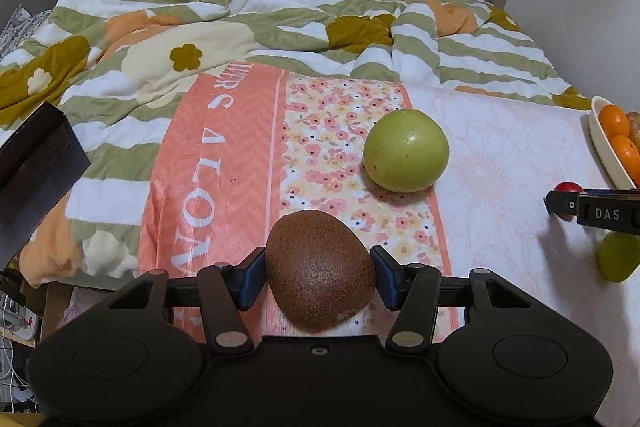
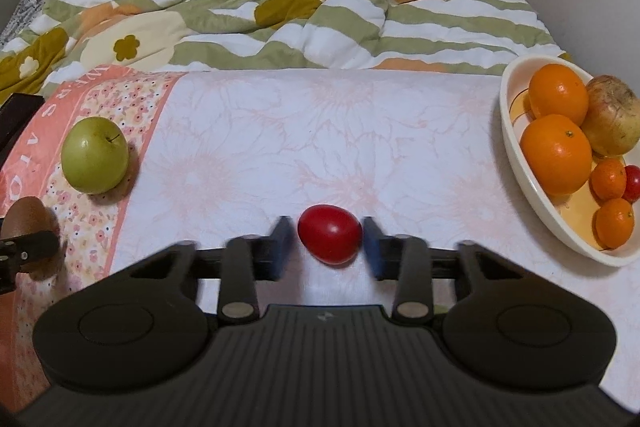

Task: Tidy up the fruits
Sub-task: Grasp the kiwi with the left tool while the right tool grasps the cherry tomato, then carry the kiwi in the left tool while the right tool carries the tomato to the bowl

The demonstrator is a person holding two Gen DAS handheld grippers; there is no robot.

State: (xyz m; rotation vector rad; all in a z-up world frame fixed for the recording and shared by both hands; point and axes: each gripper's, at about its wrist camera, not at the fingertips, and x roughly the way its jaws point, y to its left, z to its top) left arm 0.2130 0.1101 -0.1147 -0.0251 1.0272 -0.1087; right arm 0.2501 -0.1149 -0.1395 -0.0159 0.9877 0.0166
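In the left wrist view my left gripper [image 1: 320, 277] is shut on a brown kiwi [image 1: 320, 271], both pads touching its sides, low over the cloth. A green apple [image 1: 406, 150] lies just beyond it. In the right wrist view my right gripper [image 2: 324, 247] straddles a small red tomato [image 2: 330, 233]; the right pad is at its side, a small gap shows on the left, and the fingers [image 2: 280, 247] are blurred. The cream bowl [image 2: 520, 155] at right holds oranges [image 2: 556, 155], a brownish fruit [image 2: 612, 115] and small fruits. The apple [image 2: 95, 155] lies at left.
A crumpled flowered quilt [image 1: 260, 11] fills the bed behind the cloth. A dark box [image 1: 36, 171] stands at the left edge. A green fruit [image 1: 618, 257] lies under my right gripper in the left wrist view. The pale tablecloth [image 2: 320, 131] is flat between apple and bowl.
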